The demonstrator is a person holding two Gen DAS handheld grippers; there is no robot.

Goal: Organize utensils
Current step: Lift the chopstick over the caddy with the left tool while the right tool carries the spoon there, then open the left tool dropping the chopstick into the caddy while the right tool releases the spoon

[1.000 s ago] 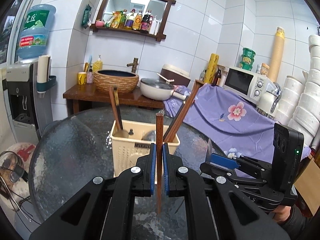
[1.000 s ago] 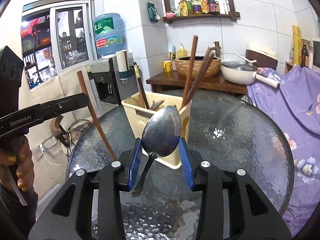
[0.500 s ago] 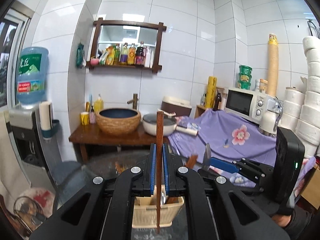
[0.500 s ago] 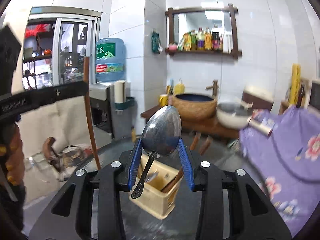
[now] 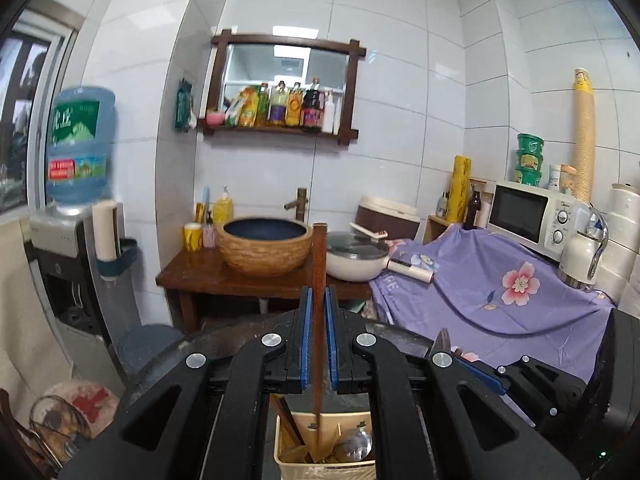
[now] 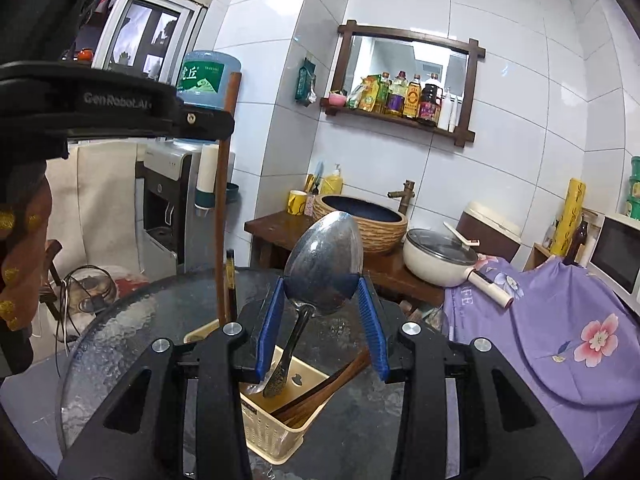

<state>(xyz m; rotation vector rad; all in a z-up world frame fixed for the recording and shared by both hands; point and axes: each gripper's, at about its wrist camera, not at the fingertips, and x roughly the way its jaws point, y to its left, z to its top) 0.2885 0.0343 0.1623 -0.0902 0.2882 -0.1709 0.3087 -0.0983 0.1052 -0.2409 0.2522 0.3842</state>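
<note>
- Clenched on 1 wooden chopstick [image 5: 319, 312], the left gripper [image 5: 319, 344] holds it upright; the right gripper [image 6: 320, 316] pinches a metal spoon [image 6: 324, 268] by its bowl, handle hanging down.
- Both utensils have risen over the last second and now hang directly above the cream basket [image 6: 276, 432], tips at its mouth rather than beside it.
- Likely next: lowering each into its compartment on the glass table [image 6: 120, 332].

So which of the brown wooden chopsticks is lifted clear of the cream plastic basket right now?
The brown wooden chopstick clamped upright in the left gripper. The other chopsticks lean inside the cream plastic basket, with nothing gripping them.
</note>
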